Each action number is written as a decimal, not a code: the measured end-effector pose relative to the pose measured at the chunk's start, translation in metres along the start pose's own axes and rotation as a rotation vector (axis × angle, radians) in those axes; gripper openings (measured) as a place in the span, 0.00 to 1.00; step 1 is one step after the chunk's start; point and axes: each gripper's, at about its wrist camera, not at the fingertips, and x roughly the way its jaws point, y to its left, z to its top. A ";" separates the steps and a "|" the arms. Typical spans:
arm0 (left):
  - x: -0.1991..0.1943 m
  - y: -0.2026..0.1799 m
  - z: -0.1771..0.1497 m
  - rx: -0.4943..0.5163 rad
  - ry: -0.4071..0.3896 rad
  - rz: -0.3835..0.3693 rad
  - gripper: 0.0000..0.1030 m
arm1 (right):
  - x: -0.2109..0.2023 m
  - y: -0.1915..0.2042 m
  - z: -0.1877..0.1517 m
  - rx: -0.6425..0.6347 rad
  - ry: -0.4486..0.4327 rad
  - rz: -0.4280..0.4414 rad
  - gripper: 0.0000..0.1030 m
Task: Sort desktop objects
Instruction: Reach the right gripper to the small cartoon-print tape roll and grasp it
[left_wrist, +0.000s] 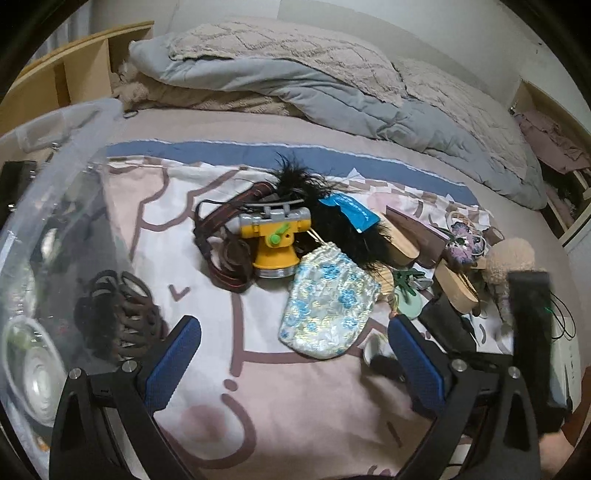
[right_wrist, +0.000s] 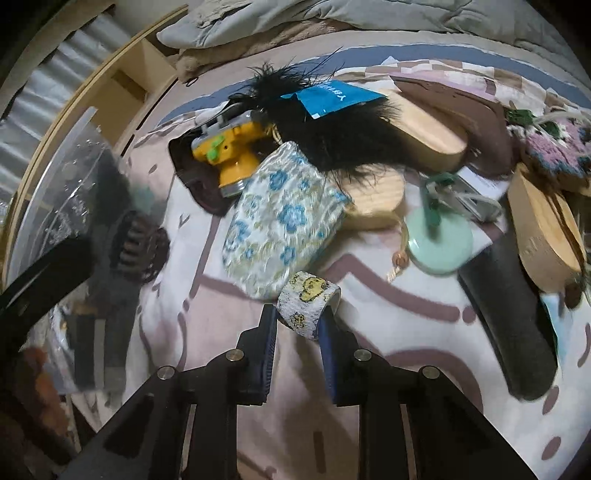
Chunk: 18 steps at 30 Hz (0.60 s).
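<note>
My right gripper (right_wrist: 299, 317) is shut on a white tape roll with yellow faces (right_wrist: 308, 302) and holds it just above the bedsheet. My left gripper (left_wrist: 295, 343) is open and empty, low over the sheet, in front of a blue-flowered pouch (left_wrist: 328, 302). The pouch also shows in the right wrist view (right_wrist: 284, 218). Behind it lie a yellow toy (left_wrist: 275, 242), a black feather piece with a blue tag (left_wrist: 332, 218) and a brown strap (left_wrist: 221, 243). The right gripper (left_wrist: 384, 354) shows at the left view's right side with the roll.
A clear plastic bin (left_wrist: 48, 240) stands at the left, holding a brown hair claw (left_wrist: 118, 314). Wooden blocks (right_wrist: 428, 136), a mint green disc (right_wrist: 439, 247), a dark tube (right_wrist: 506, 321) and a crocheted piece (right_wrist: 554, 151) lie at the right. Folded bedding (left_wrist: 295, 81) is behind.
</note>
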 end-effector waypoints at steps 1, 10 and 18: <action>0.004 -0.002 0.001 -0.002 0.008 -0.001 0.98 | -0.005 -0.001 -0.002 -0.005 0.000 0.003 0.23; 0.049 -0.020 0.002 0.013 0.092 0.012 0.90 | -0.042 -0.027 -0.016 0.027 -0.031 0.042 0.23; 0.084 -0.013 -0.002 -0.010 0.178 0.021 0.92 | -0.059 -0.048 -0.027 0.059 -0.041 0.064 0.23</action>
